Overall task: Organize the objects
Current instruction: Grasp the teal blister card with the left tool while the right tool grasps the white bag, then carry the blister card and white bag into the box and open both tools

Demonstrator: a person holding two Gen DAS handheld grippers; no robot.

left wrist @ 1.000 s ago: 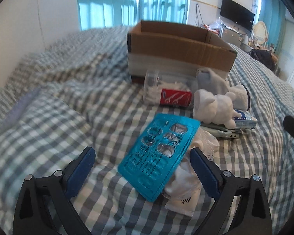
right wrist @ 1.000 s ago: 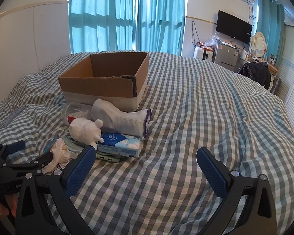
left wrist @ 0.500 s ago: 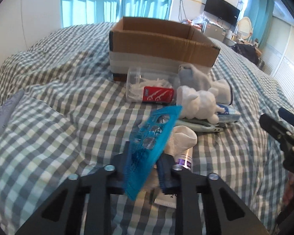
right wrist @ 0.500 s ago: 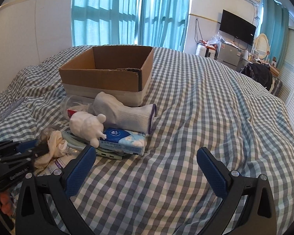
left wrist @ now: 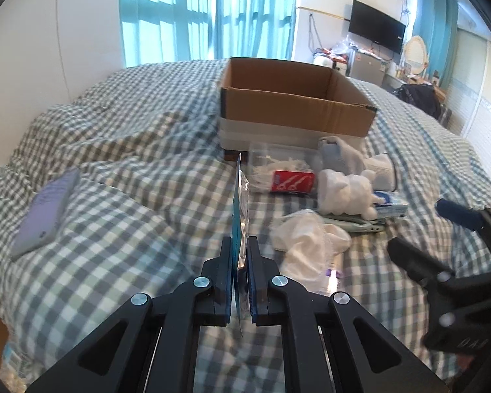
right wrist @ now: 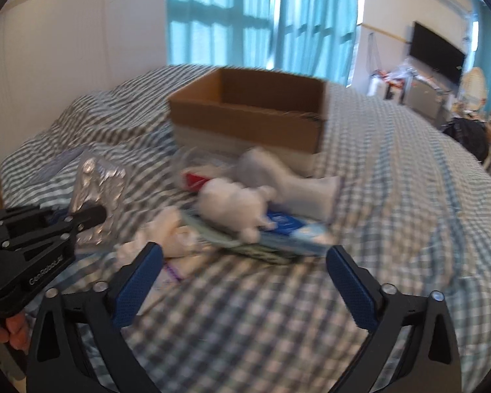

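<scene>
Blister pack (left wrist: 237,203) | clamped in left tool (left wrist: 238,255) | checked bedspread (left wrist: 131,177) | curtained bedroom

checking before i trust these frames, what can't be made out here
- Cardboard box floor: both views, hidden by its near wall.
- Blister pack print: left wrist view shows it edge-on in the left hand-held gripper; right wrist view shows only foil.
- Tissue pack label: right wrist view, motion blur.
- Pale flat object: left wrist view, too blurred to identify.

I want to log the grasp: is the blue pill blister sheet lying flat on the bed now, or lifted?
Lifted. The blister sheet stands on edge, clamped in the left gripper above the bed.
</scene>
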